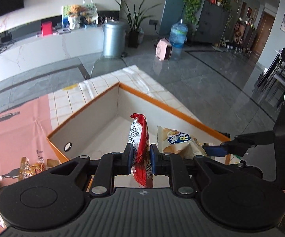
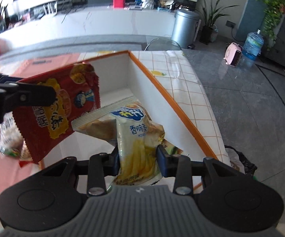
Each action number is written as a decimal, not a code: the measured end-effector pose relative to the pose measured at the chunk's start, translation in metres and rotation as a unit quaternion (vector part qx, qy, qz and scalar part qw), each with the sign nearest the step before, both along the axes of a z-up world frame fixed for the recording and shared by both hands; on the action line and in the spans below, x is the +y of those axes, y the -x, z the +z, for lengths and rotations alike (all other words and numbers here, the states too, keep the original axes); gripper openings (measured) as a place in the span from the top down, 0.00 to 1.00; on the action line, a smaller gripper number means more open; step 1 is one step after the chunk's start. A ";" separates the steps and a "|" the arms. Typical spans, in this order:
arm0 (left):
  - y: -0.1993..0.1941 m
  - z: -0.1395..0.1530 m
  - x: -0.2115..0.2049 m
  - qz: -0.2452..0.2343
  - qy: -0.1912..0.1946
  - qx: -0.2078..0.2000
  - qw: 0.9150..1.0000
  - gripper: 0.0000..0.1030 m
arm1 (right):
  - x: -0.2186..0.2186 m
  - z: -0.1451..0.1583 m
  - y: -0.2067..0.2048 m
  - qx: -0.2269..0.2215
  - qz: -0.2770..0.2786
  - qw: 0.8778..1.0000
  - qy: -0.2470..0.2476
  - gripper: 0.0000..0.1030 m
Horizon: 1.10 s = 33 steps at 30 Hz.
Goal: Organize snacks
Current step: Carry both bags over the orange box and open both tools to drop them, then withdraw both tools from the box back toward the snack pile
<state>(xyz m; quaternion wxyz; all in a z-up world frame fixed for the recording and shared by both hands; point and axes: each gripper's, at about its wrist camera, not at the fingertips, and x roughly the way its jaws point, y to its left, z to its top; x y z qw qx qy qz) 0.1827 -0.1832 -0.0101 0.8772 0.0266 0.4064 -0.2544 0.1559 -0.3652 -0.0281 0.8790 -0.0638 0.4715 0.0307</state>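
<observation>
My left gripper is shut on a red snack packet and holds it upright above the white box with an orange rim. The red packet also shows in the right wrist view. My right gripper is shut on a yellow chip bag over the box. A beige snack packet lies in the box under it. The yellow bag also shows in the left wrist view.
The box stands on a table with a pink cloth and a checked white cloth. Several loose snacks lie on the pink cloth left of the box. A black bin bag sits off the table's right edge.
</observation>
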 end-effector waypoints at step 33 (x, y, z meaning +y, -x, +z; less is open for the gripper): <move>-0.018 -0.032 -0.011 -0.017 -0.060 0.053 0.997 0.55 | 0.002 -0.053 -0.039 0.092 0.036 0.993 0.060 0.37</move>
